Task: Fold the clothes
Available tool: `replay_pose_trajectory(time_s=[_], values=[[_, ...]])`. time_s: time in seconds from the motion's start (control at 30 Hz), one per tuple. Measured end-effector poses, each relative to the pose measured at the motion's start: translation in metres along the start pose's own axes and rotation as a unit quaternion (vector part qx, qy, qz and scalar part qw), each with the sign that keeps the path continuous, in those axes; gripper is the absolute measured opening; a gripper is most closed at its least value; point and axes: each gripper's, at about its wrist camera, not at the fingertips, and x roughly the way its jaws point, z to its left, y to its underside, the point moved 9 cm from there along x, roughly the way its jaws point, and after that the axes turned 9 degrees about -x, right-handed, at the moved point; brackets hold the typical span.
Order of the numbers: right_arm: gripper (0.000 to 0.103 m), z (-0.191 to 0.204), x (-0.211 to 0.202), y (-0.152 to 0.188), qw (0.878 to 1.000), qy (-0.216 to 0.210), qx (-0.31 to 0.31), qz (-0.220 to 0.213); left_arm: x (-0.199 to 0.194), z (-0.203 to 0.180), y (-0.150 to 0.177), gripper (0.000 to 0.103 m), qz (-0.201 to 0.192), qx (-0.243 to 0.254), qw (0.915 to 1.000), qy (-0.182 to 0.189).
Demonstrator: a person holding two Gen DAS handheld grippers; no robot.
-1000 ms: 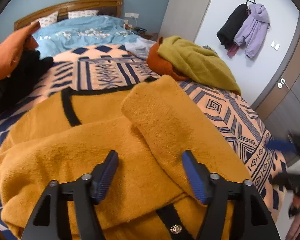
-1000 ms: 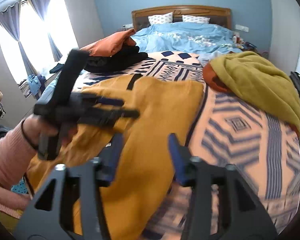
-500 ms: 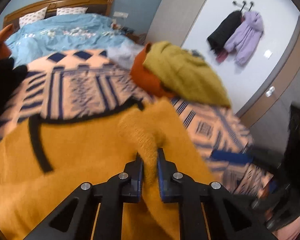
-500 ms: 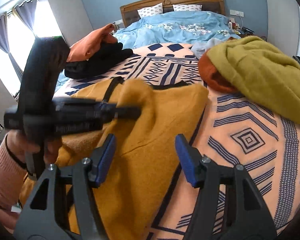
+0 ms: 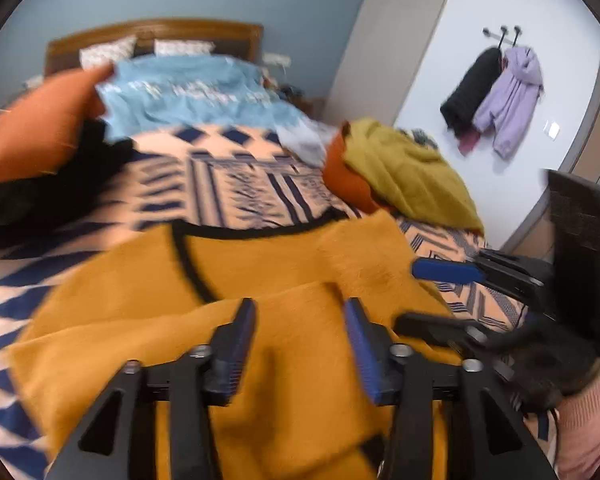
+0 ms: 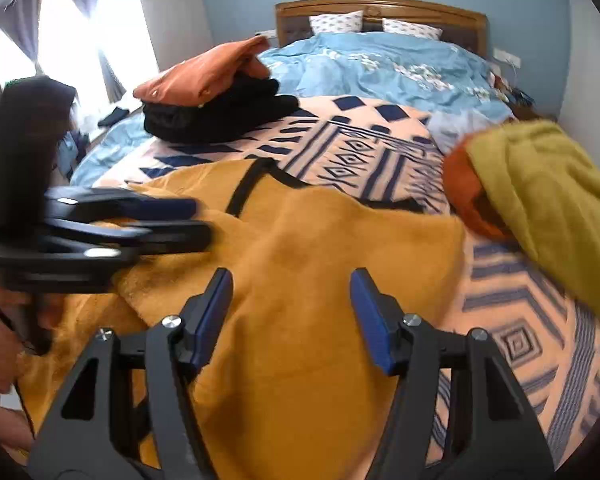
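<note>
A mustard-yellow cardigan with black trim (image 5: 148,292) (image 6: 340,264) lies spread on the patterned blanket, with a sleeve folded across its body. My left gripper (image 5: 300,328) is open and empty just above the folded sleeve; it also shows in the right wrist view (image 6: 192,220) at the left. My right gripper (image 6: 292,312) is open and empty over the cardigan's right half; it also shows in the left wrist view (image 5: 432,292) at the right.
A stack of folded black and orange clothes (image 6: 216,96) sits at the back left. An olive and orange pile (image 6: 540,184) (image 5: 400,172) lies at the right. A blue duvet (image 6: 380,68) covers the bed's head end. Coats (image 5: 496,92) hang on the wall.
My left gripper was shut on the cardigan sleeve half a second ago; it has let go, opened and drawn back. The sleeve now lies folded over the body. My right gripper stays open.
</note>
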Motion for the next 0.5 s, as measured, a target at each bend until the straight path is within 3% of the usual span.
replay_pose_trajectory(time_s=[0.17, 0.37, 0.5], values=[[0.063, 0.005, 0.037, 0.014, 0.997, 0.010, -0.024, 0.075, -0.071, 0.046, 0.036, 0.071, -0.035, -0.013, 0.9984, -0.041], [0.065, 0.009, 0.036, 0.013, 0.993, 0.036, -0.053, 0.100, -0.114, 0.105, 0.107, 0.075, 0.002, -0.068, 0.9937, -0.089], [0.065, 0.023, 0.020, -0.009, 0.994, 0.034, -0.058, 0.088, -0.120, 0.122, 0.147, 0.075, 0.028, -0.108, 0.9901, -0.085]])
